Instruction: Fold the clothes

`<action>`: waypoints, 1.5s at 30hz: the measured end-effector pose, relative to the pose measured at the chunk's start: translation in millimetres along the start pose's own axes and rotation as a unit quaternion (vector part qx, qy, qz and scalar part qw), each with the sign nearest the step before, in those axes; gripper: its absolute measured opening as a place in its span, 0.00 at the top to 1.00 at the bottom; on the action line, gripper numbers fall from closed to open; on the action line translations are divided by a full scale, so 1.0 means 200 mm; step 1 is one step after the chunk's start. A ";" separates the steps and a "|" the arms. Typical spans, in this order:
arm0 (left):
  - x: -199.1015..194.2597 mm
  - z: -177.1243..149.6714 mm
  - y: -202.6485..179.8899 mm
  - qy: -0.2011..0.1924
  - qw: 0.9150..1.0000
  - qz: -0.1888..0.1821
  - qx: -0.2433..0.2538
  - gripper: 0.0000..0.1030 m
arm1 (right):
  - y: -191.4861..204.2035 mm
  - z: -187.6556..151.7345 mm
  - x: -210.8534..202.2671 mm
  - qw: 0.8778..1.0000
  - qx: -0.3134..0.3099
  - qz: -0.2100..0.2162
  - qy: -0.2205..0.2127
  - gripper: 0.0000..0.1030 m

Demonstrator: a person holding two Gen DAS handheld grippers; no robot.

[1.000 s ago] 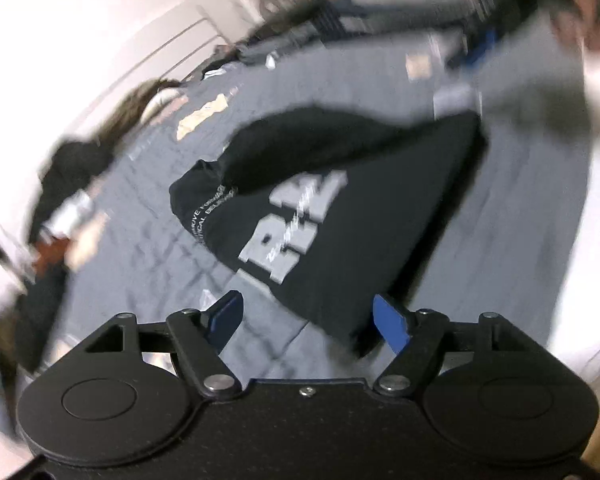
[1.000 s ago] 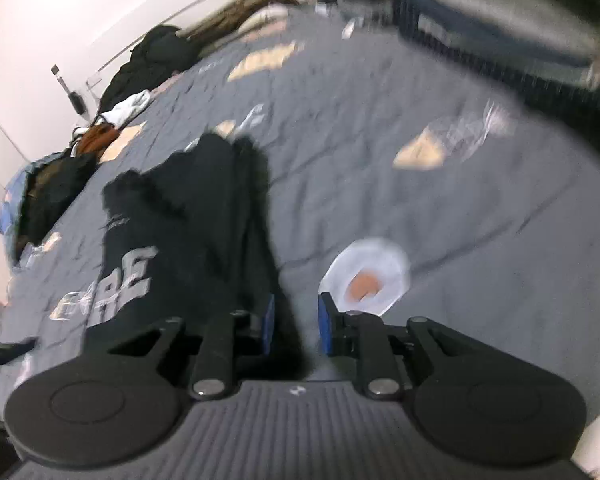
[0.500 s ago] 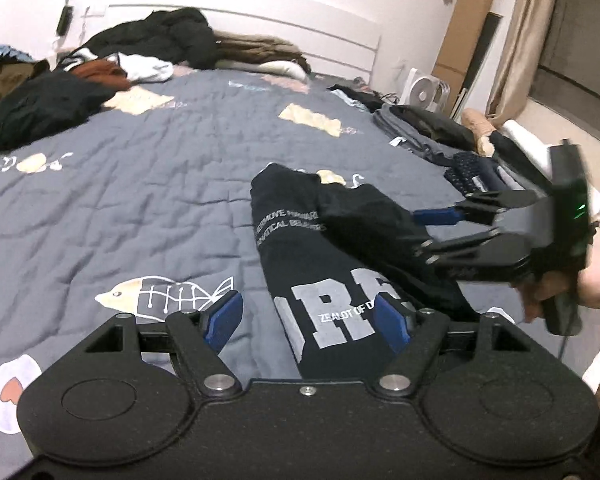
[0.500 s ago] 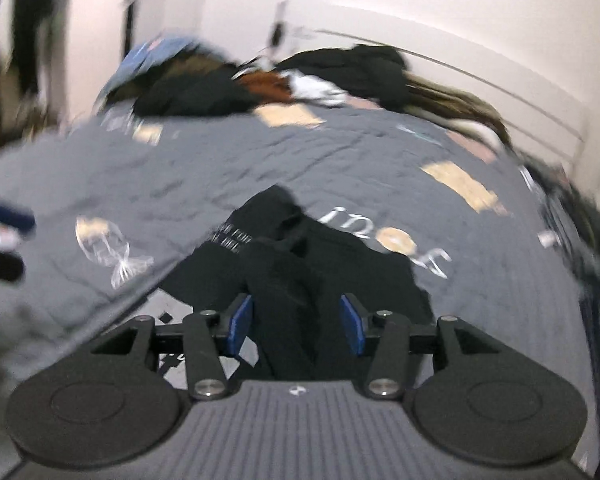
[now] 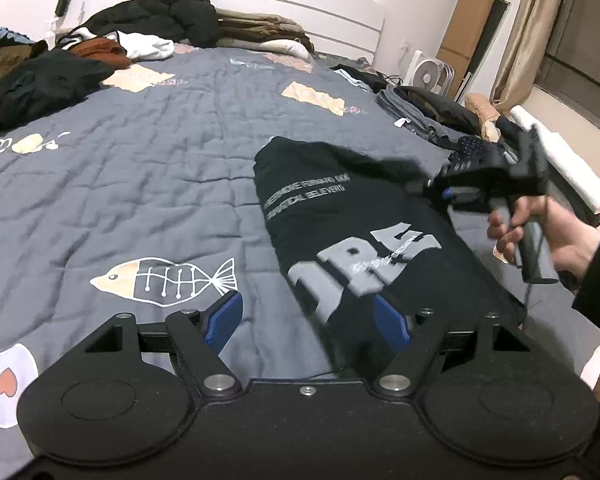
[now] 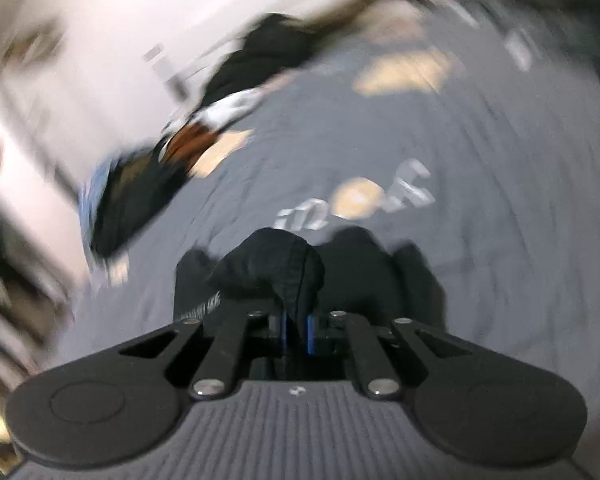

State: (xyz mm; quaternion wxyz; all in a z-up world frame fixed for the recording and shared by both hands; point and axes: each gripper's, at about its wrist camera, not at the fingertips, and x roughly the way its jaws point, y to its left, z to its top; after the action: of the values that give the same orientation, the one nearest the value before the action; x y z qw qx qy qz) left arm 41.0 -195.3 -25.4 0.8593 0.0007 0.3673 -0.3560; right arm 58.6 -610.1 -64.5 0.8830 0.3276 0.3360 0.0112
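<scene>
A black T-shirt (image 5: pixel 364 236) with grey block letters lies folded lengthwise on the grey quilt (image 5: pixel 140 184). My left gripper (image 5: pixel 307 323) stands open just above the shirt's near hem, its blue pads (image 5: pixel 224 320) wide apart, nothing between them. In the left wrist view my right gripper (image 5: pixel 446 192) is at the shirt's right edge, held by a hand (image 5: pixel 540 236). The right wrist view is blurred; there the right gripper (image 6: pixel 296 330) is shut on a bunched fold of the black T-shirt (image 6: pixel 276 272), lifted off the quilt.
Heaps of dark, white and rust clothes (image 5: pixel 100 48) lie along the headboard and far left. Folded garments (image 5: pixel 428 112) sit at the bed's right edge. A white fan (image 5: pixel 428 74), a cardboard tube and curtains stand beyond. A white folded cloth (image 5: pixel 568 168) lies right.
My right gripper has closed on the shirt's right-side fabric and swings with it, blurring its view. The left gripper has stayed open near the hem.
</scene>
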 end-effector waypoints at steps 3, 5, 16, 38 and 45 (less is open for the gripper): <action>0.01 0.00 0.00 0.003 1.000 0.006 0.005 0.30 | -0.13 -0.01 0.06 0.998 0.041 -0.015 0.040 0.84; -0.01 -0.01 -0.04 -0.008 1.000 0.004 0.030 0.30 | -0.14 -0.02 0.03 0.998 0.056 -0.001 0.041 0.76; 0.07 -0.45 -0.64 -0.064 0.884 0.069 0.457 0.38 | 0.03 0.07 0.02 0.996 -0.038 0.002 0.075 0.54; 0.10 -0.45 -0.50 0.015 0.881 0.050 0.471 0.44 | 0.02 0.00 -0.24 0.996 -0.037 -0.039 0.072 0.73; 0.01 -0.31 -0.46 -0.009 0.933 0.011 0.359 0.42 | 0.10 -0.36 -0.69 0.993 -0.093 -0.031 0.072 0.61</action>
State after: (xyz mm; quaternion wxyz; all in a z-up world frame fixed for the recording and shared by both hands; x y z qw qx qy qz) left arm -53.0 -248.4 -48.9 0.8087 0.3099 0.2077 -0.4548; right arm -87.5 -586.3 -12.8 0.8828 0.2322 0.4066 0.0387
